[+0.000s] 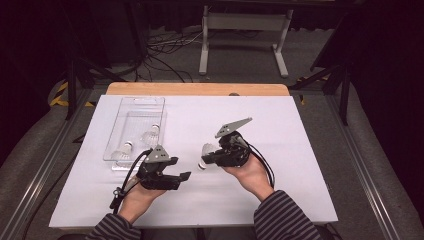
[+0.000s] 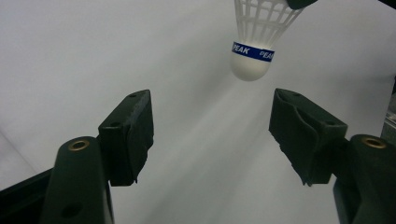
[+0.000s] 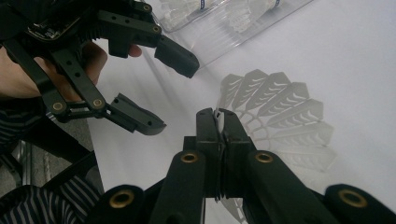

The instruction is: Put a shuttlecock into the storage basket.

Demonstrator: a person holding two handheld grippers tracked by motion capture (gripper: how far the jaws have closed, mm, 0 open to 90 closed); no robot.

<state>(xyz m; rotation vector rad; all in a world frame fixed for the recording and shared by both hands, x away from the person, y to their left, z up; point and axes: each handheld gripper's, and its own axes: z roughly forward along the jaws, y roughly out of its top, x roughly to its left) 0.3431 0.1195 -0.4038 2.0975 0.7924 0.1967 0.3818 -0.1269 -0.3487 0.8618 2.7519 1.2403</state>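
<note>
Shuttlecock held above a white table in the high view, its skirt edge pinched by the right gripper; the left gripper, jaws parted and empty, points toward it, with a clear tray of two more shuttlecocks behind. In the left gripper view, the shuttlecock's rounded white tip hangs just beyond the open jaws, slightly right of centre. In the right gripper view, the clenched jaws grip the feather-like skirt while the left gripper waits spread nearby. A good handover likely means centring the tip between the left jaws before closing gently.
</note>
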